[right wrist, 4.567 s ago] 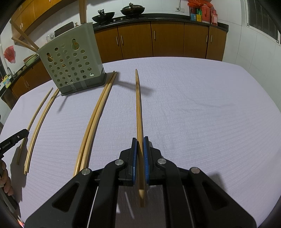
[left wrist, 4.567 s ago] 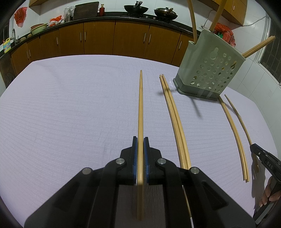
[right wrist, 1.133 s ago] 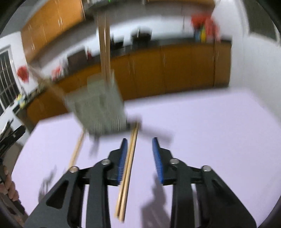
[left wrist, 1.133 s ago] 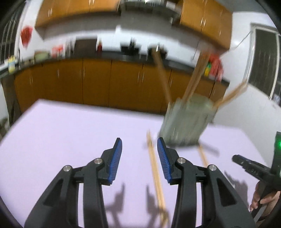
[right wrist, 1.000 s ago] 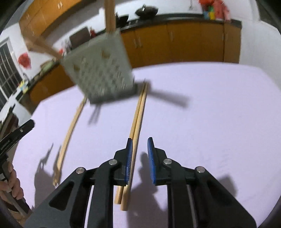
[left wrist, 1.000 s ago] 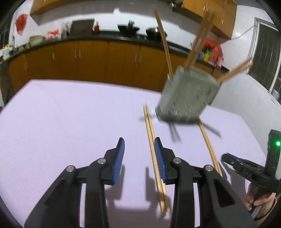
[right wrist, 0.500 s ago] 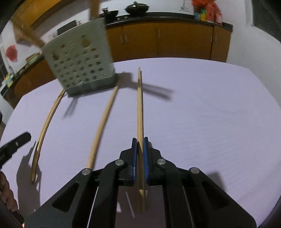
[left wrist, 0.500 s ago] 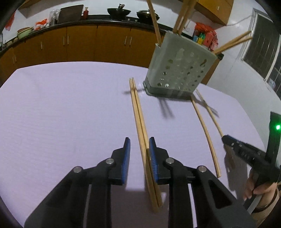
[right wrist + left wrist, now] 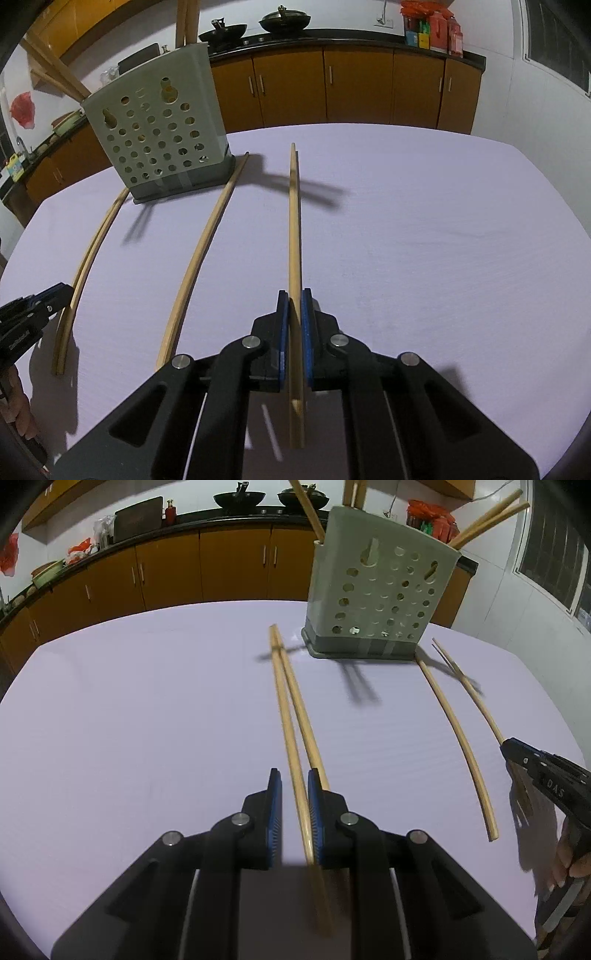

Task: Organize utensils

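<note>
My right gripper (image 9: 291,317) squeezes one chopstick (image 9: 294,229) near its back end; it sticks out straight ahead. It looks light, stiff and slippery. My left gripper (image 9: 292,797) sits a little apart around another chopstick (image 9: 286,716) on the table.

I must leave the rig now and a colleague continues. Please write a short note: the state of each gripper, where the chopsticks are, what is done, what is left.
Left gripper: jaws slightly apart around one chopstick of a pair lying on the table; not clamped yet.
Right gripper: shut on a single chopstick, pointing forward.
Done: several chopsticks already stand in the grey perforated holder.
Left: close on the left stick, put both held sticks in the holder, then collect the second stick of the pair and the two loose chopsticks lying beside the holder.
</note>
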Action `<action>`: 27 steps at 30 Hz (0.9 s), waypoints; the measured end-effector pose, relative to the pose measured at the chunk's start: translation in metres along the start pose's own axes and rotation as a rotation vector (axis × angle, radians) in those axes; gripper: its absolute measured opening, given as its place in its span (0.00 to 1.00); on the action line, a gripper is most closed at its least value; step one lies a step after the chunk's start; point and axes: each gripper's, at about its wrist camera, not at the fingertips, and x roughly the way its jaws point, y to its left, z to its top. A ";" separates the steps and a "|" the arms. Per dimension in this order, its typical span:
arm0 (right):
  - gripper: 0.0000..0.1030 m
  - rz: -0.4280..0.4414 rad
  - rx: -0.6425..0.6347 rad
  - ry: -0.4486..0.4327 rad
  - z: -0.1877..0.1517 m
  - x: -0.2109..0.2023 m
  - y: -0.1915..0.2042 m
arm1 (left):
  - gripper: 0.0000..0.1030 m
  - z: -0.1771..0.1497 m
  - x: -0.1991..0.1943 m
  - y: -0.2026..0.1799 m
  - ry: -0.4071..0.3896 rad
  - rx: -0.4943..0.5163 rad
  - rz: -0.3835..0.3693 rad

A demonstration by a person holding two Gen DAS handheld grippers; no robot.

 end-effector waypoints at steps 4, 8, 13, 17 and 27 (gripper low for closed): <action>0.08 0.028 -0.006 0.002 -0.001 0.000 0.006 | 0.11 0.002 0.003 0.000 -0.008 -0.010 0.021; 0.08 0.014 0.006 -0.002 0.000 0.000 0.002 | 0.08 0.004 0.003 0.018 -0.011 -0.051 0.051; 0.08 -0.015 0.046 -0.008 0.000 -0.002 -0.012 | 0.08 0.001 -0.003 0.042 -0.015 -0.086 0.086; 0.08 -0.009 0.043 -0.006 -0.002 -0.003 -0.013 | 0.09 0.000 -0.005 0.046 -0.016 -0.099 0.076; 0.08 -0.006 0.043 -0.005 -0.003 -0.003 -0.012 | 0.09 0.000 -0.006 0.050 -0.018 -0.129 0.042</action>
